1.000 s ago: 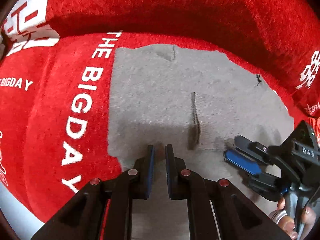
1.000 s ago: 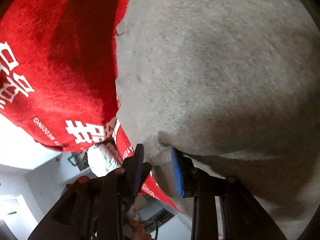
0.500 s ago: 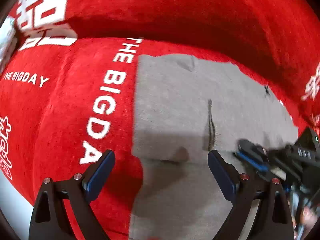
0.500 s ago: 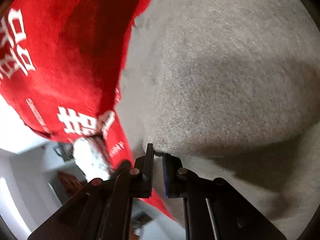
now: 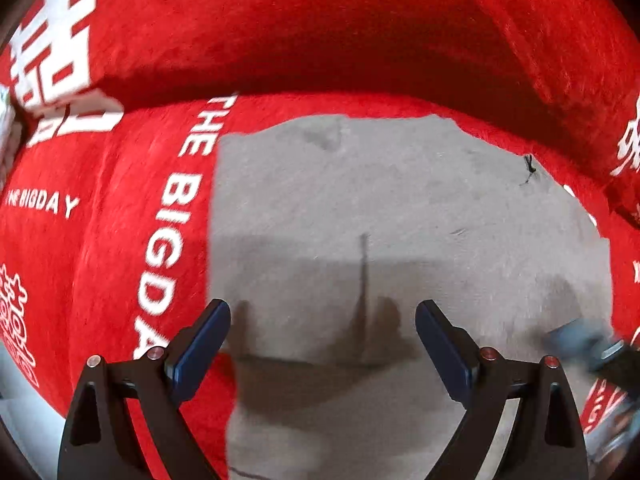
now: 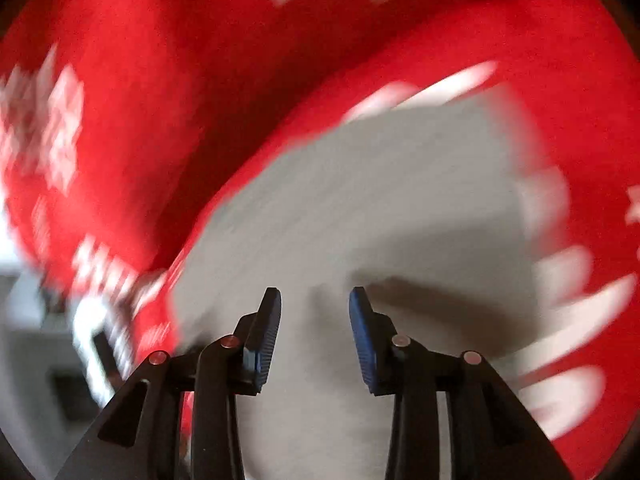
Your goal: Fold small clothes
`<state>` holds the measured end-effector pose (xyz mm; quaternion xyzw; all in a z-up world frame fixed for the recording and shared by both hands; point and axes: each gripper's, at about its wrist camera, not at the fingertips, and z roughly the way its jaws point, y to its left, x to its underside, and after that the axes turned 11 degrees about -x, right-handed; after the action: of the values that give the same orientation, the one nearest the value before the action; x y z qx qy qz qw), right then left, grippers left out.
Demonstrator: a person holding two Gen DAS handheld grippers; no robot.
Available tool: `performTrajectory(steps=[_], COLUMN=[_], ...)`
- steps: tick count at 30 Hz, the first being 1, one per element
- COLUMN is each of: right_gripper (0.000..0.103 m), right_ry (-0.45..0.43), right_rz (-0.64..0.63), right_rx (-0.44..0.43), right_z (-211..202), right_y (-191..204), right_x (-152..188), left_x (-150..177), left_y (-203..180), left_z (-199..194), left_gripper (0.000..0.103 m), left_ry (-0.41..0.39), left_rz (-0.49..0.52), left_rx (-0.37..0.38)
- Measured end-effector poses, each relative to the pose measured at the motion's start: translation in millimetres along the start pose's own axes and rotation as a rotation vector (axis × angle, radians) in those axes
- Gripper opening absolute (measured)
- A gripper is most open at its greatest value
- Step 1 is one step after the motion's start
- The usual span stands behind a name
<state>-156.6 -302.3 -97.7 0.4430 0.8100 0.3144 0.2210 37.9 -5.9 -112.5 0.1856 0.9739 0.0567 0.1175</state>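
A gray garment (image 5: 380,208) lay spread flat on a red plush cover (image 5: 120,220) printed with white lettering reading "THE BIG DAY" and large white characters. In the left wrist view the cloth filled the center and stretched toward 3 o'clock, its left edge running straight down beside the lettering at 9 o'clock. A folded edge crossed it from side to side just below the middle, and a short dark seam line stood upright near the center. A small dark thread (image 5: 529,168) sat on the cloth toward 2 o'clock.

The left gripper (image 5: 322,344) hung over the garment at 6 o'clock with its blue-padded fingers (image 5: 200,350) spread wide and nothing between them; their shadows fell on the cloth below. At 4 o'clock in that view, a blurred blue-and-black shape at the garment's right edge was the right gripper (image 5: 588,344), too smeared there to read.

The right wrist view was heavily motion-blurred. It showed the right gripper (image 6: 315,312) with its ridged blue pads (image 6: 362,336) parted by a moderate gap, empty, above the gray fabric, which ran from 6 o'clock up toward 1 o'clock. Red cover filled the frame from 9 to 12 o'clock, and a pale room showed at 8 o'clock beyond its edge.
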Motion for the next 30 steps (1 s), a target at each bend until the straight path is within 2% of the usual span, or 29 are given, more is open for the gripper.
performTrajectory(steps=[2, 4, 6, 9, 11, 12, 13, 15, 16, 20, 22, 26, 27, 28, 30], right_gripper=[0.039, 0.041, 0.041, 0.041, 0.011, 0.011, 0.011, 0.011, 0.011, 0.01, 0.012, 0.013, 0.013, 0.019, 0.019], right_ry=[-0.085, -0.117, -0.098, -0.082, -0.057, -0.043, -0.04, -0.023, -0.002, 0.059, 0.029, 0.01, 0.015, 0.023, 0.051], right_rz=[0.068, 0.145, 0.211, 0.271, 0.33, 0.334, 0.264, 0.112, -0.001, -0.18, -0.203, -0.149, -0.15, -0.158, -0.181], right_rx=[0.057, 0.055, -0.007, -0.147, -0.215, -0.243, -0.235, -0.161, -0.061, 0.217, 0.256, 0.329, 0.323, 0.302, 0.268], right_z=[-21.0, -28.6, -21.3, -6.5, -1.7, 1.6, -3.6, -10.5, -9.5, 12.0, 12.5, 1.0, -3.8, -9.3, -16.3], right_y=[-33.0, -64.3, -85.2, -98.5, -104.2, -97.3, -84.6, -57.9, -43.0, -36.6, -34.4, -24.6, -20.5, -15.1, -3.8], right_x=[-20.3, -36.9, -45.8, -52.0, -55.0, -54.4, -57.6, -61.4, -63.0, -63.8, -62.8, -57.2, -53.8, -47.8, -33.0], left_x=[-2.3, -1.6, -1.1, -1.0, 0.1, 0.0, -0.4, -0.9, 0.6, 2.5, 4.7, 6.6, 7.3, 7.9, 7.6], left_y=[-11.9, -18.6, -20.4, -21.1, -21.7, -22.4, -22.8, -21.8, -24.0, -27.2, -29.2, -30.1, -29.7, -28.6, -23.8], left_z=[10.8, 18.2, 19.6, 20.4, 19.6, 19.0, 19.2, 18.8, 16.1, 13.5, 12.1, 9.6, 8.8, 6.7, 3.1], left_gripper=[0.094, 0.094, 0.094, 0.094, 0.094, 0.094, 0.094, 0.094, 0.094, 0.094, 0.095, 0.095, 0.095, 0.095, 0.095], left_ry=[0.028, 0.045, 0.037, 0.035, 0.035, 0.036, 0.038, 0.043, 0.042, 0.031, 0.027, 0.033, 0.035, 0.036, 0.033], left_rz=[0.023, 0.017, 0.002, -0.009, -0.005, -0.003, -0.003, -0.008, -0.01, -0.012, -0.015, -0.009, -0.004, 0.001, 0.0], left_rx=[-0.022, -0.028, -0.037, -0.044, -0.051, -0.055, -0.059, -0.065, -0.07, -0.082, -0.085, -0.086, -0.085, -0.086, -0.089])
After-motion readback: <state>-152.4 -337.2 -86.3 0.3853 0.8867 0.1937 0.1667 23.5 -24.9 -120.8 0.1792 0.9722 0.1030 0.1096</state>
